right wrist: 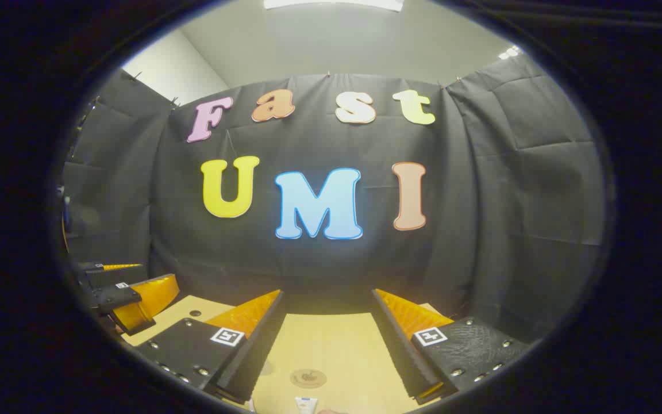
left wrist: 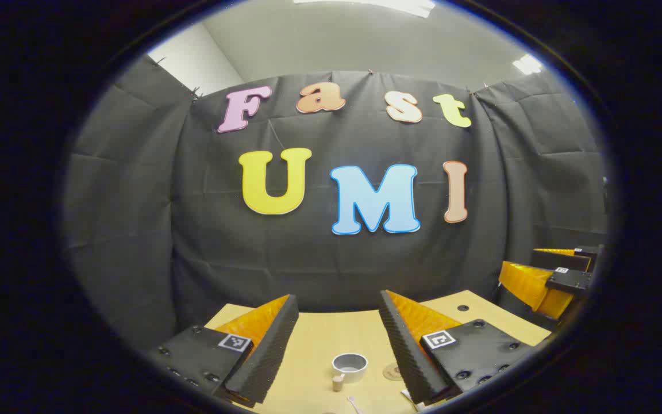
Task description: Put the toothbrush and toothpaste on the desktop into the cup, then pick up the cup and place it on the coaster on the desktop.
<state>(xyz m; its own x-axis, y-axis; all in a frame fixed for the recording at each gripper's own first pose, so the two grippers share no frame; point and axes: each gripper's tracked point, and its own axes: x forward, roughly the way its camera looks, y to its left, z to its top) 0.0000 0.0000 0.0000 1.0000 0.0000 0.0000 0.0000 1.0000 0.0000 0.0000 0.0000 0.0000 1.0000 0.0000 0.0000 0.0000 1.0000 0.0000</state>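
- Wooden desktop (left wrist: 319,333) carries everything; both grippers are raised above it, nothing grasped yet.
- Left gripper (left wrist: 337,345): jaws spread wide, empty. White cup (left wrist: 349,366) stands upright between its fingers, low in the left gripper view.
- Coaster (left wrist: 392,372) sits just beside the cup; toothbrush tip (left wrist: 354,404) pokes in at the bottom edge.
- Right gripper (right wrist: 325,345): wide open too, empty. Toothpaste (right wrist: 306,406) lies below the coaster at the frame bottom.
- Suggest: tilt down before descending, both items barely in view. Grip the toothbrush mid-handle and drop it in vertically so the cup doesn't tip.
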